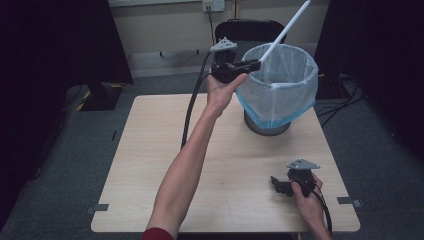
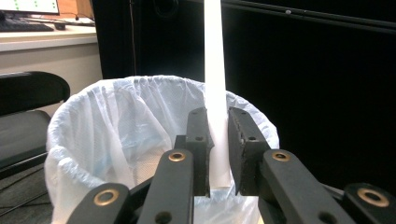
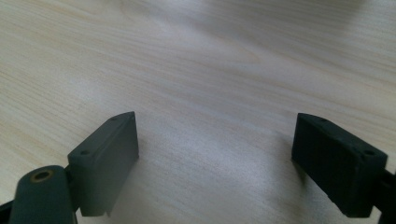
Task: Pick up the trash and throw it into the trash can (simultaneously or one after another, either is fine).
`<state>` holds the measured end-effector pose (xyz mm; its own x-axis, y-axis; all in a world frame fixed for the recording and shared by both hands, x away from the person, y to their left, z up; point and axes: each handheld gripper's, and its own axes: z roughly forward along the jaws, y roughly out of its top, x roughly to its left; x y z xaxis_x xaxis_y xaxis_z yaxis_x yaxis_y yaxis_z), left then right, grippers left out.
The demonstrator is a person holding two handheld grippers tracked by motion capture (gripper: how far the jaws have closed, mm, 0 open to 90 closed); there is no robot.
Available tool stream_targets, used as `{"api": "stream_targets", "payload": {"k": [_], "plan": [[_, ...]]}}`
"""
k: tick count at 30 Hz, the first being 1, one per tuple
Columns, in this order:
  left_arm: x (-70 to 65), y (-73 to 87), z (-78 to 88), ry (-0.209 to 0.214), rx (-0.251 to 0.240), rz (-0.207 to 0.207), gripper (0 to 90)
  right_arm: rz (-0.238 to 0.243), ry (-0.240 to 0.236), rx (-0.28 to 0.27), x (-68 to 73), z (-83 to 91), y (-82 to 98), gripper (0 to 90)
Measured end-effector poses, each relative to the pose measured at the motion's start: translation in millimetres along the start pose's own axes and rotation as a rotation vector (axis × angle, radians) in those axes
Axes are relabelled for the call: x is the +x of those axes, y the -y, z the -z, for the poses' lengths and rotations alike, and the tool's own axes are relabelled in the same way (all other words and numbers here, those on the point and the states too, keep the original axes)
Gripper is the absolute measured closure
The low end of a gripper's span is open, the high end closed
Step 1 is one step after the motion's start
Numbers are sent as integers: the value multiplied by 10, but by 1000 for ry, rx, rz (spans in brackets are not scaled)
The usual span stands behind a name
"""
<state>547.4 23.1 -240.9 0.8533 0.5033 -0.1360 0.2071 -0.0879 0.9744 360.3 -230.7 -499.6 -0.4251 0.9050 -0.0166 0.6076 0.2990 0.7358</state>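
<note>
No readable text, labels, brands, numbers or signs in any view. Monitor (image 2: 28,5) at 11 o'clock in the left gripper view shows rows of green dots, too small to read. Wall socket plate (image 1: 213,5) at 12 o'clock in the high view carries no legible marking.

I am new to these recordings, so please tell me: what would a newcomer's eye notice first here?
First, the long white stick, slanting up over the bin at the far side of the table, with its lower end clamped in the left claw at the bin's near rim. The bin's pale blue bag is folded over the rim. The right claw rests open at the table's near right corner, holding nothing.
</note>
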Motion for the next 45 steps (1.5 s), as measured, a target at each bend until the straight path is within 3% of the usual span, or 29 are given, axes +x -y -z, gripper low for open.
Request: {"api": "stream_targets", "payload": {"k": [7,11,15,17,21,32,36,38,40,45], "plan": [[39,-64,-183,-7,21,-15,797,1,0,0,0,0,0,141],[67,-86,-282,-10,25,-4,797,1,0,0,0,0,0,141],[87,-68,-414,-17,61,-5,796,1,0,0,0,1,0,141],[96,-48,-442,-12,51,8,789,1,2,0,3,1,0,142],[71,-45,-452,-26,67,1,559,5,-4,-1,2,2,3,141],[45,-69,-285,-28,58,1,286,2,-4,-2,1,1,3,141],[62,-78,-172,-38,58,-3,231,2,-6,-1,0,1,3,140],[55,-78,-104,-22,53,-13,265,2,-5,-1,0,1,3,140],[34,-70,-43,-43,53,-26,237,2,-6,-1,0,1,3,140],[95,-31,143,-64,55,-14,180,0,-6,-1,0,1,2,140]]}}
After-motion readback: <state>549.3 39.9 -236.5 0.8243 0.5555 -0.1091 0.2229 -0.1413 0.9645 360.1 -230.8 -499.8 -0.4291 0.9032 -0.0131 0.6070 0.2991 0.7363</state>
